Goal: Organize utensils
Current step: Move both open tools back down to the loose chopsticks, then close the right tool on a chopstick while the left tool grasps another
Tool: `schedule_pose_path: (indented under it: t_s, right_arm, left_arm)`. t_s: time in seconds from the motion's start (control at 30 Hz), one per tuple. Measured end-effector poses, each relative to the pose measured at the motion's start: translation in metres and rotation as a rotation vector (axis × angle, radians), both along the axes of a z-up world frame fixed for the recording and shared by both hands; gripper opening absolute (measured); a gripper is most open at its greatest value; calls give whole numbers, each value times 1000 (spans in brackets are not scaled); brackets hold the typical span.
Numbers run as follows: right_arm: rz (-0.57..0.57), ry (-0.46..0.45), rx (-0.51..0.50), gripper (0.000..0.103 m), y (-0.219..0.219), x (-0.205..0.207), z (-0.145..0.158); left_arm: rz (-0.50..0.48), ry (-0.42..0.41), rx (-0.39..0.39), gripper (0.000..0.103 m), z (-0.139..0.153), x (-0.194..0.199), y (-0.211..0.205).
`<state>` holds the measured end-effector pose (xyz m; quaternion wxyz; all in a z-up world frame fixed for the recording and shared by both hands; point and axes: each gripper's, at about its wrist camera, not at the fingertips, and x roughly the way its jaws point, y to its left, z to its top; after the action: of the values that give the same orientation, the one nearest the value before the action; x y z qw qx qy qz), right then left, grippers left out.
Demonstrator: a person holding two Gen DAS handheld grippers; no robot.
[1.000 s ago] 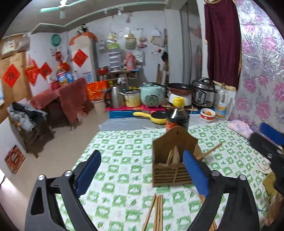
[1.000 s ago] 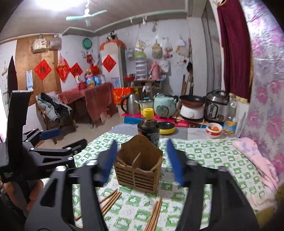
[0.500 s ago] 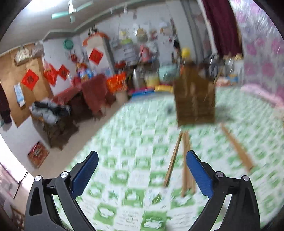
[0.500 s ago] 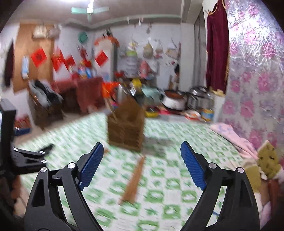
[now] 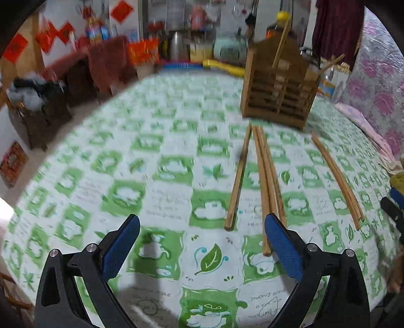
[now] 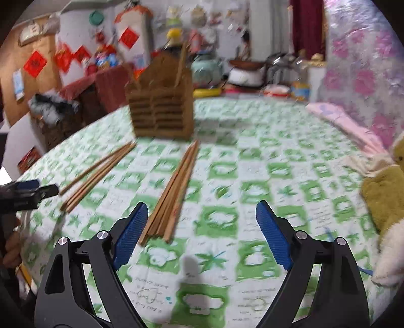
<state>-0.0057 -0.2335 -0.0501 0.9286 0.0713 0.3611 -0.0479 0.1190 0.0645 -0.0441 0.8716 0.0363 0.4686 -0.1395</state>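
A brown wooden utensil holder (image 5: 279, 83) stands on the green-checked tablecloth (image 5: 151, 176), with a chopstick or two sticking out of it. It also shows in the right wrist view (image 6: 162, 106). Wooden chopsticks lie flat in front of it: a bundle (image 5: 265, 181) and a pair (image 5: 337, 181) farther right. In the right wrist view one bundle (image 6: 174, 191) lies by my left blue pad and another (image 6: 98, 174) farther left. My left gripper (image 5: 202, 234) is open and empty, low over the cloth. My right gripper (image 6: 202, 227) is open and empty.
A dark sauce bottle with a yellow cap (image 5: 281, 22) stands behind the holder. A yellow soft toy (image 6: 383, 196) and pink cloth (image 6: 343, 121) lie at the table's right edge. Cookers and pots (image 6: 247, 70) stand beyond the far edge. The left gripper shows at the left (image 6: 27, 194).
Both grippers have pulled back from the holder and dropped low over the cloth, near the chopsticks' near ends. Both views are still blurred by motion.
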Motion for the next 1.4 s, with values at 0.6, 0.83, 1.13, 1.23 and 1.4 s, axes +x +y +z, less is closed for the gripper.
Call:
schedule_pose_path:
  t_s: [0.6, 0.83, 1.13, 1.23, 1.4]
  right_arm:
    - [-19, 190, 64, 40, -27, 12, -27]
    - [21, 155, 90, 40, -31, 10, -25]
    - [39, 193, 50, 12, -23, 16, -28]
    - [40, 194, 48, 12, -23, 16, -28]
    - [43, 198, 45, 13, -21, 16, -28]
  left_arm:
    - [6, 48, -14, 97, -6, 0, 1]
    - [7, 47, -9, 97, -6, 0, -1]
    - [0, 43, -38, 97, -5, 1, -1]
    - [8, 39, -47, 91, -5, 1, 1]
    - [-6, 13, 51, 64, -7, 0, -14]
